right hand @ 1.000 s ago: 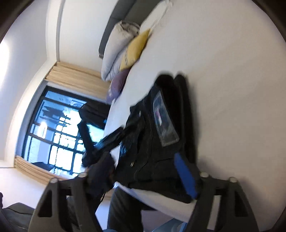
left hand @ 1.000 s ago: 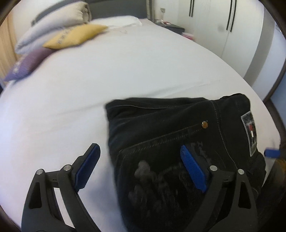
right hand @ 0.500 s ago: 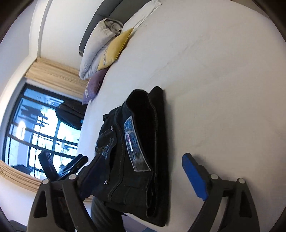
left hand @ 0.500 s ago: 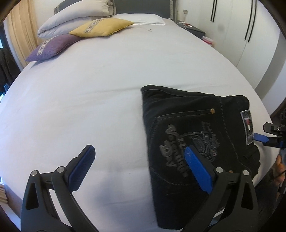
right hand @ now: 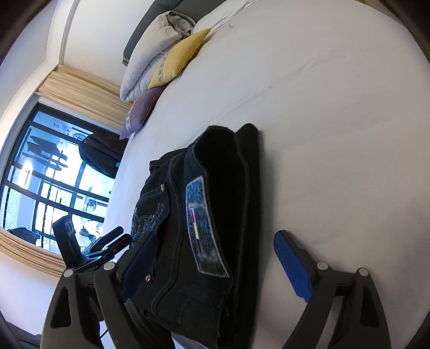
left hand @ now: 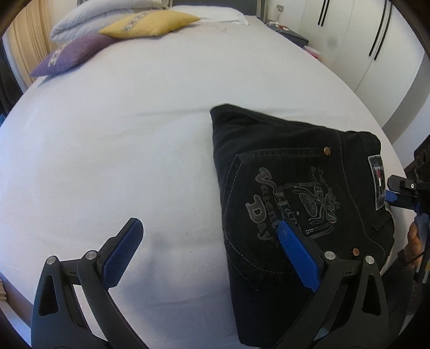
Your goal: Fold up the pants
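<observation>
Black jeans [left hand: 290, 188] lie folded in a compact stack on the white bed [left hand: 134, 134], back pocket print and waist label facing up. My left gripper [left hand: 209, 252] is open and empty above the stack's left edge, one pad over the sheet, one over the pocket. My right gripper [right hand: 215, 257] is open and empty at the waistband end of the jeans [right hand: 215, 214], with its jaws standing either side of the stack. The right gripper also shows at the right edge of the left wrist view [left hand: 403, 193].
Purple [left hand: 72, 53], yellow [left hand: 150, 24] and white pillows lie at the bed's head. White wardrobe doors [left hand: 362, 40] stand to the right. A window [right hand: 48, 182] with curtains is past the bed's left side. The bed's near edge runs just beneath the jeans.
My left gripper has pulled back and up from the jeans, so more of the bed shows. The right gripper has swung to face the waistband end. The jeans lie still.
</observation>
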### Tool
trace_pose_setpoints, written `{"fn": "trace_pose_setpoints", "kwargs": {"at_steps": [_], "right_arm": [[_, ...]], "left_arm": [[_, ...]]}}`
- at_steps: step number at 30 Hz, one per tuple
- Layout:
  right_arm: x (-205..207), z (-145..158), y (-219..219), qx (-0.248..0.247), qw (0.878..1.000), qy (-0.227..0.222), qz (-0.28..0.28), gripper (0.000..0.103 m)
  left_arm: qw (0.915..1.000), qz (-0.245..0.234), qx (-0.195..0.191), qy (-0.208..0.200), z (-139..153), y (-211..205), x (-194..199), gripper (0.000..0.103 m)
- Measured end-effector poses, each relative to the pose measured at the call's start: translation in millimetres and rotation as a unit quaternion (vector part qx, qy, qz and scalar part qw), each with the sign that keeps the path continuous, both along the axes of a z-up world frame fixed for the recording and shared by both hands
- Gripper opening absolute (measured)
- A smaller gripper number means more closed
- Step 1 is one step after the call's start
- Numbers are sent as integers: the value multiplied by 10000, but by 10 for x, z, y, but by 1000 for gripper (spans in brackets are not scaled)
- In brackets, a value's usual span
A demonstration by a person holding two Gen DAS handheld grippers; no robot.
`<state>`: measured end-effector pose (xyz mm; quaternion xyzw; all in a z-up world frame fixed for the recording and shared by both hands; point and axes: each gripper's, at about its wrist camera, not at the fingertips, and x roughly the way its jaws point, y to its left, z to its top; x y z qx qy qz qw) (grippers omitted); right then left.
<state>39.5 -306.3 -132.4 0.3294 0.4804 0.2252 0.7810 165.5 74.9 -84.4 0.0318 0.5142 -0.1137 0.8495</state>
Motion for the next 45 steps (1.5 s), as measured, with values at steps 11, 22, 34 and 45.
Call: {"fn": "trace_pose_setpoints", "kwargs": {"at_steps": [11,22,34,45], "right_arm": [[66,-6,225,-320,9991,-56,280,87],[-18,-19,163,-789,9967,-33,183,39],[-202,455,394,-1676,9815,-912,162,21],[-99,1010,399,-2063,9633,-1717,88,20]], "left_arm": [[9972,76,-589,464,-141,44,100,89],[9950,-240,-718,658,-113,-170,89,38],[9933,-208,-1083,333,191,-74,-51,17],[9938,-443,-960,-357,685,-157,86,17]]}}
